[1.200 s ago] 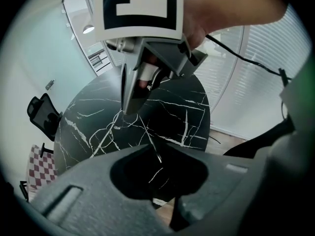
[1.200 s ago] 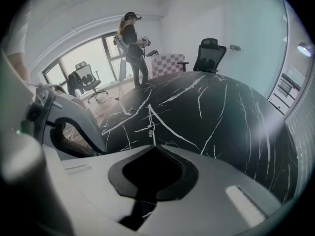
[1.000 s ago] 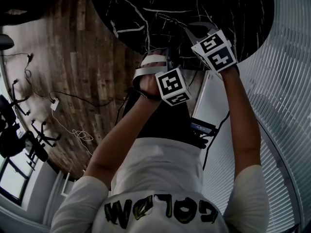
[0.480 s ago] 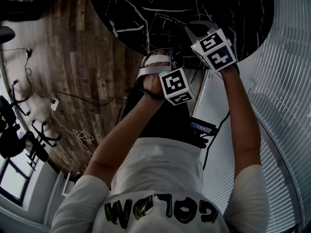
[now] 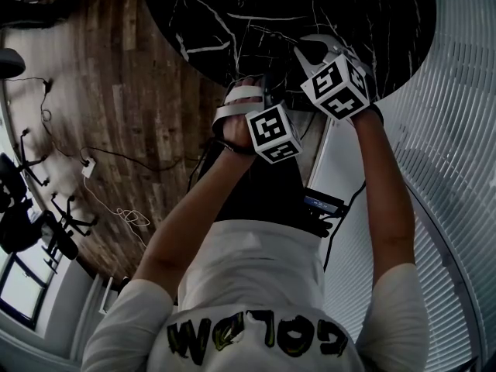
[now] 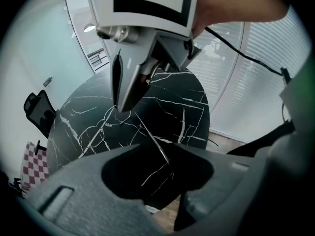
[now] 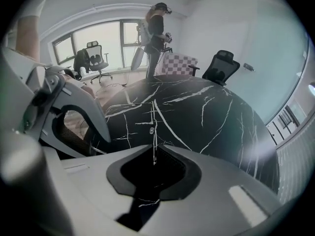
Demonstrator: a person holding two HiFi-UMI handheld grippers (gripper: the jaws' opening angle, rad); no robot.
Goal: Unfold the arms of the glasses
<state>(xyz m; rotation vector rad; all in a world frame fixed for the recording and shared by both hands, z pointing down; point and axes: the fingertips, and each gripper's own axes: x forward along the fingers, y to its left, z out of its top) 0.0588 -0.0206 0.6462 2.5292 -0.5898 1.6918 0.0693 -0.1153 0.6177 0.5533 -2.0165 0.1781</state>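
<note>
The glasses are thin wire ones, hard to see against the black marble table. In the left gripper view one arm of the glasses runs as a fine line from my right gripper down into my left gripper. That gripper's jaws are opening and stand wide, with the arm's end loose between them. In the right gripper view another glasses arm stands upright in the gap of my right gripper. Its jaws are opening slightly and no longer pinch the arm. My left gripper is close at the left. Both grippers hang close together over the table's near edge.
A person stands by the windows beyond the table, among office chairs and a checkered seat. Another chair is behind the table. Cables lie on the wood floor at the left. Blinds run along the right.
The right gripper's marker cube has rolled about its own axis. The left gripper's cube has shifted slightly left and up. Both hands stay over the same spot.
</note>
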